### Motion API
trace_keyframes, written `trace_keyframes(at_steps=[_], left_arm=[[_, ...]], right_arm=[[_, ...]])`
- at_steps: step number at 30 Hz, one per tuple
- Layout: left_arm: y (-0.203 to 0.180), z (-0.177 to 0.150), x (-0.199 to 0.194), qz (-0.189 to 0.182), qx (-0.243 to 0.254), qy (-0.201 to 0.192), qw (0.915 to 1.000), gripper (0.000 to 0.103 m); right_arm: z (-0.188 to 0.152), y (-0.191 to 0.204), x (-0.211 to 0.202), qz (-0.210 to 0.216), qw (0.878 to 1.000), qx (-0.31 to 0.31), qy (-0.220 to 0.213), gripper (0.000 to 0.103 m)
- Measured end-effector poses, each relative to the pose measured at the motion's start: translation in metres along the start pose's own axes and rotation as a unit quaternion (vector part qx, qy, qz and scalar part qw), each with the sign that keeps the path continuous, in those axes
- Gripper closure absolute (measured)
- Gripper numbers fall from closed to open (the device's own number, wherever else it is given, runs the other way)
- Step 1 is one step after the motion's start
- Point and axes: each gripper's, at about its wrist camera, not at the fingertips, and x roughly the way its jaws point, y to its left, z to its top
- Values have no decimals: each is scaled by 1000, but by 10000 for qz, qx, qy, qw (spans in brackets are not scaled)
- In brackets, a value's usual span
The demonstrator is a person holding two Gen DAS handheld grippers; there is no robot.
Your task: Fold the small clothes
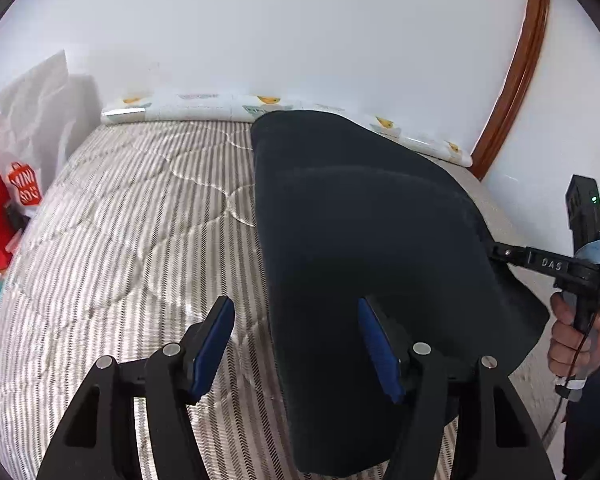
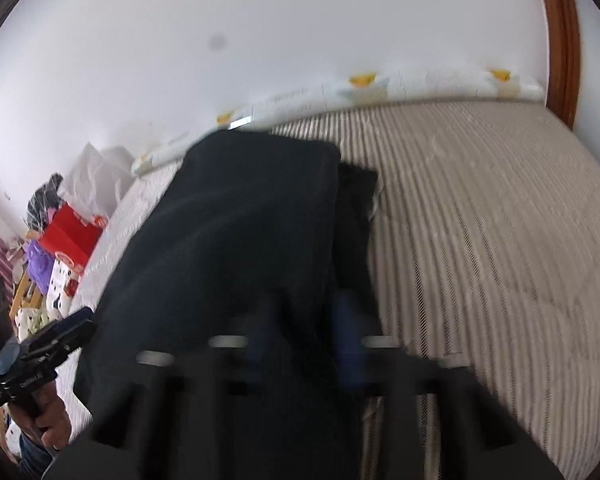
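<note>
A dark navy garment (image 1: 364, 248) lies lengthwise on the striped mattress (image 1: 132, 240), with one layer folded over another. My left gripper (image 1: 296, 344) is open; its right finger sits over the garment's near left part and its left finger over bare mattress. My right gripper (image 1: 496, 252) pinches the garment's right edge in the left wrist view. In the blurred right wrist view the right gripper (image 2: 308, 332) has its blue pads close together on the dark cloth (image 2: 240, 240). The left gripper also shows in the right wrist view (image 2: 56, 336), at the lower left.
A rolled patterned pad (image 1: 228, 106) lies along the white wall at the mattress's far edge. A white shopping bag (image 1: 28, 136) and red boxes (image 2: 70, 236) stand off the left side. A brown wooden door frame (image 1: 516, 64) is at the right.
</note>
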Motion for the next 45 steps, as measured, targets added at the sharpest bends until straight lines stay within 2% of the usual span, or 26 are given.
trace_keyframes(at_steps=[3,5,9,13,17,20,25,31,33,35,38,40,42,45], left_arm=[[-3,-2,-5,141,65,-12,9999,40],[-5,-4,-8,228,108,-36,9997,40],[-8,-10,-11,299,129,-1,9995,40],[-11,-17,-16,361,140,0,9992,40],[-14,-24,-20,468,86,36,9989,40],[-14,-28,-24,490,41,73,9988,40],[-16,-33,-31,538,-86,138,9984,40],[-23,-39,-50,630,-65,168,9978,40],[-25,-38,-58,638,-122,169,9977,40],[-27,-36,-68,677,-162,110,9975,40],[-33,-35,-90,763,-162,-59,9969,38],[-38,-36,-106,736,-150,-190,9970,36],[-44,-40,-122,736,-135,-330,9966,33],[-53,-47,-140,801,-116,-486,9955,27]], right_arm=[[-4,-9,-16,71,9989,173,-428,97],[-7,-14,-18,39,9987,340,-385,100],[-17,-9,-32,-141,9986,272,-435,98],[-28,8,-53,-456,9968,-86,-657,97],[-49,32,-57,-590,9942,-612,-653,80],[-67,34,-50,-800,9931,-703,-482,79],[-81,30,-59,-1008,9920,-515,-563,79],[-87,36,-68,-1299,9888,-514,-521,70],[-89,40,-75,-1609,9837,-601,-523,61],[-89,41,-86,-1817,9806,-420,-602,58],[-86,43,-106,-1772,9820,-216,-624,56],[-85,46,-125,-1724,9821,-91,-756,51],[-87,51,-141,-1700,9821,-35,-817,40],[-94,61,-165,-1733,9806,-91,-906,35]])
